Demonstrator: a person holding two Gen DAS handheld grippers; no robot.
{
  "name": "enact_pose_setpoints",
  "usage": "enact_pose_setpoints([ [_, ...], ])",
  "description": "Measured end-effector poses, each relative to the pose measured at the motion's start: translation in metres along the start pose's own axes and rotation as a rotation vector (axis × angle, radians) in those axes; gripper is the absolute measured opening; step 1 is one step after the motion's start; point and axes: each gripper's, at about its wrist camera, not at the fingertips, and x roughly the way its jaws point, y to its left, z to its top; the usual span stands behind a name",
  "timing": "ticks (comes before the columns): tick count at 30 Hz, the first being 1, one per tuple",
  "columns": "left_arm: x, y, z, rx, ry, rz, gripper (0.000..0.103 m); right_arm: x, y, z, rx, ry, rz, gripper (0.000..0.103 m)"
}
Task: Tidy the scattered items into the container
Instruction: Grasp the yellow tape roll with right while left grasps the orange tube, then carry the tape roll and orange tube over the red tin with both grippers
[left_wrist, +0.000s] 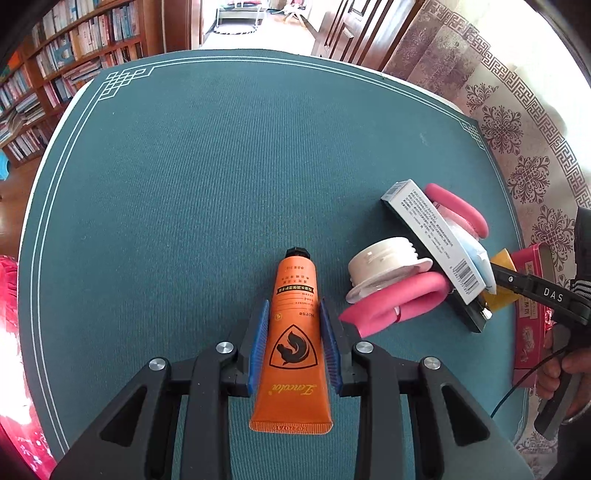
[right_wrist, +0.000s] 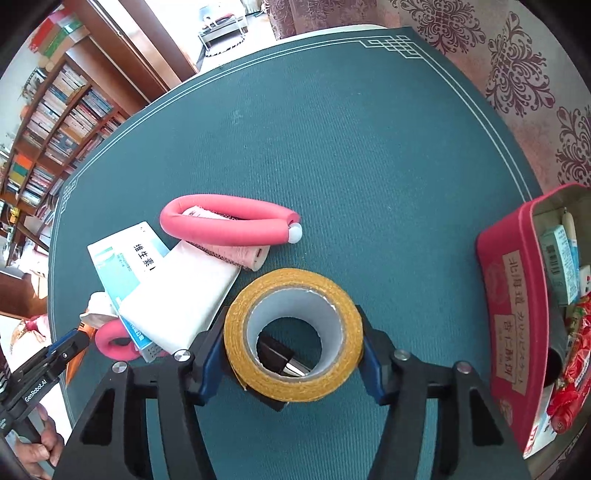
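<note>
The left hand-held gripper (left_wrist: 293, 345) is clamped on the orange tube (left_wrist: 291, 354) over the counter (left_wrist: 221, 184). The right hand-held gripper (right_wrist: 293, 354) grips the yellow tape roll (right_wrist: 293, 334), near the red tin (right_wrist: 513, 314).

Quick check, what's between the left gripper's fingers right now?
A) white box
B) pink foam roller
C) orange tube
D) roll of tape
C: in the left wrist view the left gripper has its blue pads against both sides of the orange tube.
</note>
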Motion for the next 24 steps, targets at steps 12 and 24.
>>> enact_pose_setpoints([
  [12, -0.046, -0.064, -0.023, 0.017, -0.072, 0.053, 0.018, -0.097, -0.052, -0.037, -0.001, -0.118, 0.103, 0.064],
  [24, -0.008, -0.039, -0.070, -0.147, 0.049, 0.209, 0.043, -0.144, -0.139, -0.063, 0.043, -0.200, -0.046, 0.064],
])
